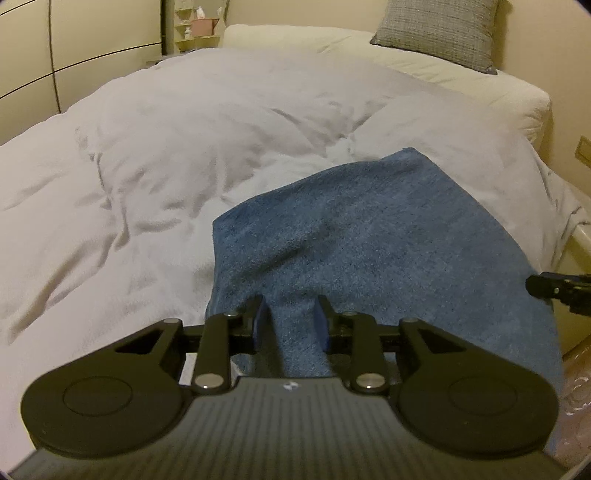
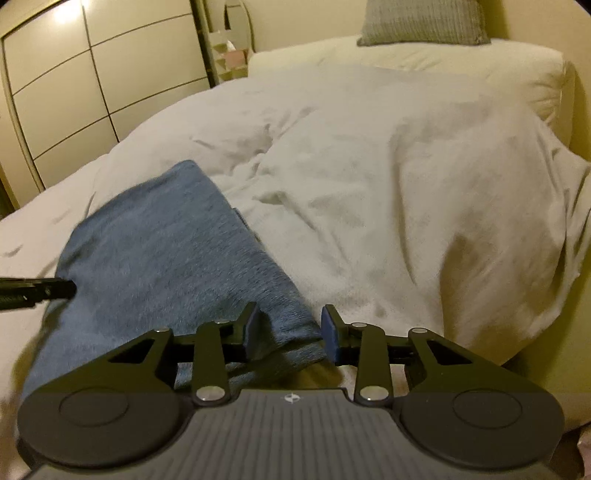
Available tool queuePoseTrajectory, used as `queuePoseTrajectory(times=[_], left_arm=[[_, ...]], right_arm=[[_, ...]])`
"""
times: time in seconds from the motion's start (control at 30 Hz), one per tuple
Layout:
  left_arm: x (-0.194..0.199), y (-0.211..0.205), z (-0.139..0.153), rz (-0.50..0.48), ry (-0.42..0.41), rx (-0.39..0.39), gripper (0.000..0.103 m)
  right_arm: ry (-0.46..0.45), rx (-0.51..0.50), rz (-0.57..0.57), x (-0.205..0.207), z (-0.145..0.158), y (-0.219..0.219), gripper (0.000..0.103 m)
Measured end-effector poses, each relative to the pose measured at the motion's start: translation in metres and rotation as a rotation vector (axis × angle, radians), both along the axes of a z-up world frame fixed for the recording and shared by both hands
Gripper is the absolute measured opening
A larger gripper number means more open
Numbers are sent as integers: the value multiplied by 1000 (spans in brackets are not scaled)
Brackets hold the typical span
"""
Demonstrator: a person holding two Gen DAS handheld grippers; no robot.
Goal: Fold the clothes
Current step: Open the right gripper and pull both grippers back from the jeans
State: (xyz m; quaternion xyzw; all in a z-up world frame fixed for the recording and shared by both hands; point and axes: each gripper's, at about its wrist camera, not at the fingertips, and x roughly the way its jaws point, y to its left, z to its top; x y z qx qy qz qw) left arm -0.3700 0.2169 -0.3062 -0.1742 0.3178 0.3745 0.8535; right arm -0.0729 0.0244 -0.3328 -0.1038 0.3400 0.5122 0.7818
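Observation:
A blue towel-like cloth (image 1: 369, 236) lies folded on the white duvet (image 1: 147, 166) at the near edge of the bed; it also shows in the right wrist view (image 2: 166, 258). My left gripper (image 1: 291, 314) is open, its fingers astride the cloth's near edge. My right gripper (image 2: 291, 328) is open at the cloth's near right corner, which lies between the fingers. The right gripper's tip shows at the right of the left wrist view (image 1: 554, 288); the left gripper's tip shows at the left of the right wrist view (image 2: 37, 290).
A cream pillow (image 1: 424, 62) and a grey cushion (image 1: 439, 29) lie at the head of the bed. A wardrobe (image 2: 74, 92) stands to the left, with a small shelf (image 1: 195, 29) in the corner. The bed's right edge (image 1: 569, 229) drops off beside the cloth.

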Motion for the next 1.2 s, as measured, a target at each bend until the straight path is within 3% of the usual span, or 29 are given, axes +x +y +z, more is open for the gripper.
queuePoseTrajectory(times=[0.1, 0.43, 0.57, 0.67, 0.77, 0.9, 1.0, 1.2], left_arm=[[-15, -22, 11, -13, -37, -18, 23], [-17, -86, 26, -5, 33, -56, 23], [-15, -104, 24, -66, -8, -61, 23], [-12, -118, 9, -112, -21, -41, 22], [-13, -119, -11, -95, -26, -50, 25], [-13, -121, 1, -31, 5, -62, 27], [-19, -131, 17, 29, 43, -36, 25], [-46, -155, 40, 98, 37, -48, 29]], right_arm=[[-15, 48, -6, -10, 11, -15, 36], [-35, 76, 32, -38, 22, -47, 36], [-59, 84, 57, -42, 25, -47, 36], [-40, 48, 82, -41, 11, -38, 36], [-23, -2, 81, -37, -3, -31, 36], [-38, -51, 76, -42, 3, -29, 36], [-61, -79, 58, -53, 14, -36, 46], [-44, -79, 52, -79, 31, -63, 62]])
